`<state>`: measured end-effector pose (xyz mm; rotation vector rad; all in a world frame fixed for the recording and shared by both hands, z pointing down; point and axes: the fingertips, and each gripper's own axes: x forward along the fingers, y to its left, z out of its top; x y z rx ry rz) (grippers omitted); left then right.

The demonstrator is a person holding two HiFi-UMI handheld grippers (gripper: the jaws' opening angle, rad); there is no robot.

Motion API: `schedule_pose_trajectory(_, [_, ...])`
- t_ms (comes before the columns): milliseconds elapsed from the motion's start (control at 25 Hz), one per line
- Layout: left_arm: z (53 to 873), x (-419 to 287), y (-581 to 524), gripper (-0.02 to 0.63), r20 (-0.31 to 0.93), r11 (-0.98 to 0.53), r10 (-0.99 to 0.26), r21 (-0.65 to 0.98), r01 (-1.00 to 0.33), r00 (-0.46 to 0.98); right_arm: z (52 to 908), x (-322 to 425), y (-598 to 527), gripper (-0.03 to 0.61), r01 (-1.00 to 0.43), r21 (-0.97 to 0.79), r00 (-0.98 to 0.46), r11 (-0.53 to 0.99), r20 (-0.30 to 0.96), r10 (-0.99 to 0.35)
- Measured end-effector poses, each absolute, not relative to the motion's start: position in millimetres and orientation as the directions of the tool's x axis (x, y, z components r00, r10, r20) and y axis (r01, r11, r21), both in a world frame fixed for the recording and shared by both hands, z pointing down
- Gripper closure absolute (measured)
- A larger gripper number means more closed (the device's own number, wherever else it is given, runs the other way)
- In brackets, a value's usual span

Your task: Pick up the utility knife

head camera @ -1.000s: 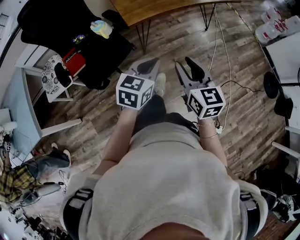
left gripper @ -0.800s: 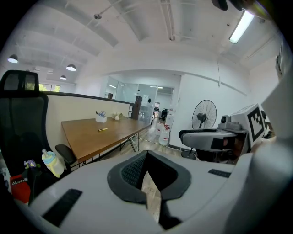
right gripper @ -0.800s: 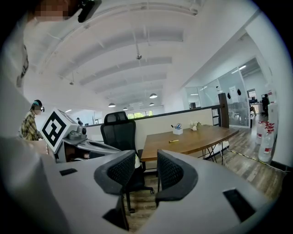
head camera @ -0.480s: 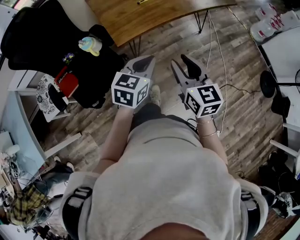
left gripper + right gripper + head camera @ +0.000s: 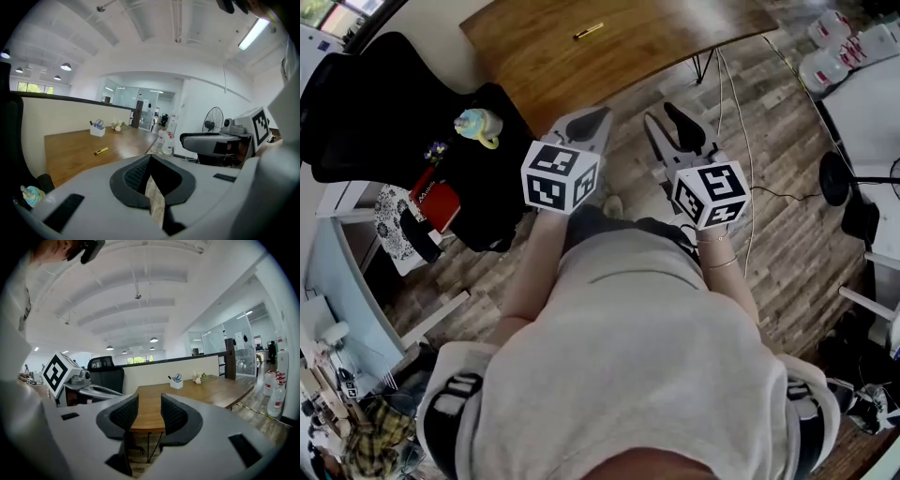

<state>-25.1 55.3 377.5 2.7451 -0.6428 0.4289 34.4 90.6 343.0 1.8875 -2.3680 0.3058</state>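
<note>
Our left tongs (image 5: pixel 150 164) were drawn together with only a thin sliver of floor showing between the pads, and they gripped nothing. Our right tongs (image 5: pixel 149 411) stood apart, also empty, with the near edge of the desk (image 5: pixel 211 392) framed in the gap. We held both at about waist level, side by side and pointed forward, which we judged to be a carrying pose for walking up, not a reach. Neither pair was near anything it could take. The knife (image 5: pixel 588 31), a small yellow bar, lay flat on the desk well ahead of both tongs, out in a bare part of the wood away from the edges. From the left gripper view it sat to the left of where those tongs pointed, with a white pen holder (image 5: pixel 97 130) farther back along the wall side. A black chair (image 5: pixel 366 84) stood to our left, and the plank floor (image 5: pixel 769 187) lay between us and the desk legs. We judged that the right tongs, already parted, were the readier pair, and that the approach had yet to be finished before any grasp could begin.
</note>
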Motion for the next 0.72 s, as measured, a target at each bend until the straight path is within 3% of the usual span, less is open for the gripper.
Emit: schedule_pose_trajectory(720, [398.5,-7.1,-53.2,0.601,0.381,-0.764,-0.466,0.282,-0.58,0.799,358.2,51.7,-29.0,0.436,-0.926,-0.126,-0.377,0.356,0.247,-0.893])
